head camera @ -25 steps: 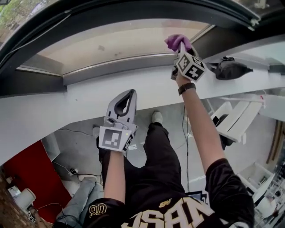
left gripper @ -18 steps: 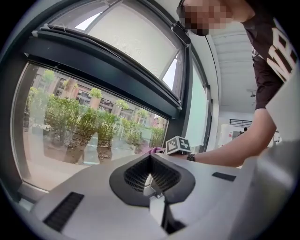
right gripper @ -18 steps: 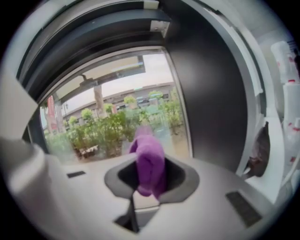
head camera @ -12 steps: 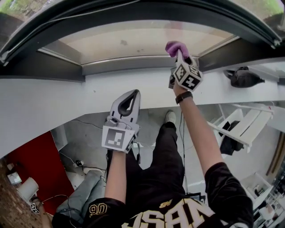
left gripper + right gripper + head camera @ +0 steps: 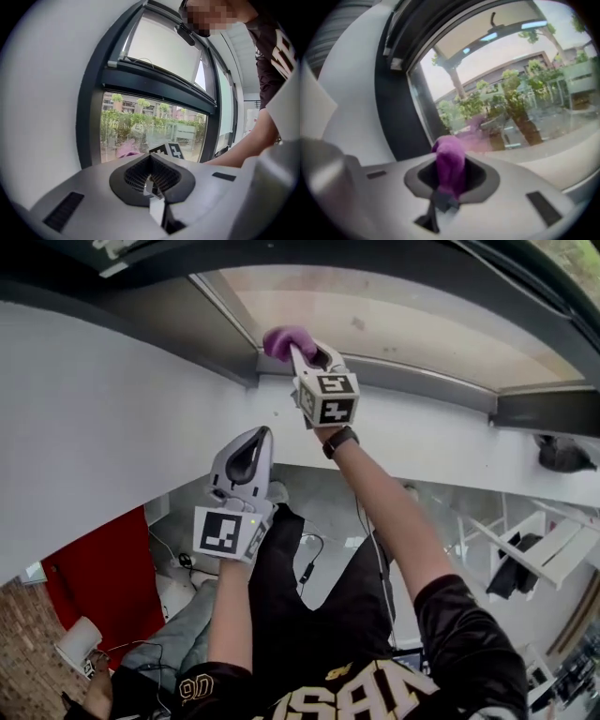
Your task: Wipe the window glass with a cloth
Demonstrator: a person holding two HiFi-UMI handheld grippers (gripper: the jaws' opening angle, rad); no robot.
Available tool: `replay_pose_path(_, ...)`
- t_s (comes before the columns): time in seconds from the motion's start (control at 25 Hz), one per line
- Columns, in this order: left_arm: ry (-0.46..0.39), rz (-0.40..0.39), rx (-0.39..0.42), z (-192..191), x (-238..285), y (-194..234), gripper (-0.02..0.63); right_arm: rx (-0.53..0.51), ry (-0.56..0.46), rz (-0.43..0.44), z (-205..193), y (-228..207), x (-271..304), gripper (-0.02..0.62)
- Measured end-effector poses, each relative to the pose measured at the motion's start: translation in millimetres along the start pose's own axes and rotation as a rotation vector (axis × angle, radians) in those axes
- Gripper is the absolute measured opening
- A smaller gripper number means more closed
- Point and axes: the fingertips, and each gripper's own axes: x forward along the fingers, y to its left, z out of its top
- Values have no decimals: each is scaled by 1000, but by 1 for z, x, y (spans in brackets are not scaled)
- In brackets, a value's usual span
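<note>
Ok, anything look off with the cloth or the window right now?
Nothing stands out. The purple cloth is clamped in the right gripper and sits up at the window glass, close to the dark frame. The left gripper is shut and empty, held back from the glass.

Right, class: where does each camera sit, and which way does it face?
Head view: on the head, looking down at window glass; both forearms, left gripper, right gripper.
Left gripper view: on that gripper, facing the glass; its shut, empty jaws.
Right gripper view: on that gripper, facing the glass; jaws shut on purple cloth.
All share the cloth.
</note>
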Motion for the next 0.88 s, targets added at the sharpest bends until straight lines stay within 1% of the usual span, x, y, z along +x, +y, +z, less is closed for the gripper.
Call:
replay_pose_path(0.08,3,23,12,-1,-6,21,11,-25,21,49,-8,33,38,82)
replay_pose_path(0.16,3,33,19,0,-10,26,12,-4,33,68,-12,48,59,83)
replay_pose_path(0.28,6,36,20,-1,-10,9,11,39,27,59,-3,38,59,83)
replay_pose_path(0.36,15,16,4,-8,-1,-11,12,47,16,32,3,9,41,81)
replay_pose_path(0.48,22,-60,-39,-18,25,-58,11,63,-1,-65,11,-70,-17,83)
replay_pose_path(0.64,27,-170,-74,-28,77,-157,11,103,-28,-236,20,-213,-125,83)
replay_pose_path(0.76,25,-262,-92,-35,113,-234,11,161,-56,-409,23,-328,-213,81)
replay_pose_path(0.88,30,-352,-97,-41,136,-303,11,284,-105,-598,26,-436,-298,82)
